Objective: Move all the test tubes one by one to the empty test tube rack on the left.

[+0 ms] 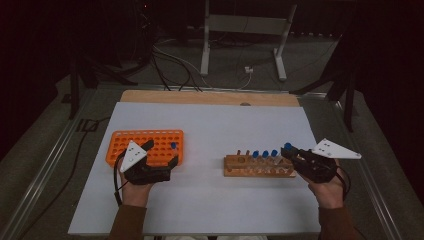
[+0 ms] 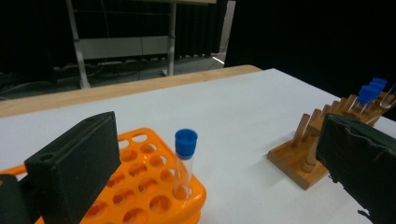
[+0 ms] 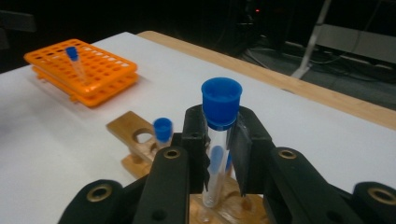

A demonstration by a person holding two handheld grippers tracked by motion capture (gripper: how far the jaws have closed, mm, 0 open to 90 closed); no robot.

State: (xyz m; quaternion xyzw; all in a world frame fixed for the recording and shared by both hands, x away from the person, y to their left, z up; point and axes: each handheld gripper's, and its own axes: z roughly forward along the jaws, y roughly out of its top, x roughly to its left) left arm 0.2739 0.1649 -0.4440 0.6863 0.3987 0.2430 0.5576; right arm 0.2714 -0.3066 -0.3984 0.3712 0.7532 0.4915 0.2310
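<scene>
A clear tube with a blue cap (image 3: 221, 100) stands upright between the pads of my right gripper (image 3: 219, 135), which is shut on it. Its lower end reaches the wooden rack (image 3: 135, 135). From above, my right gripper (image 1: 291, 151) sits at the right end of the wooden rack (image 1: 235, 167), where three more blue-capped tubes (image 1: 265, 153) stand. My left gripper (image 1: 161, 153) is open over the near right corner of the orange rack (image 1: 130, 142). One blue-capped tube (image 2: 186, 140) stands in that corner of the orange rack (image 2: 149, 186), between the wide-apart jaws and touching neither.
The racks rest on a white sheet (image 1: 210, 125) over a wooden table (image 1: 200, 96). Bare white surface lies between the two racks and in front of them. Cables and metal stand legs (image 1: 205, 45) are on the dark floor beyond the table's far edge.
</scene>
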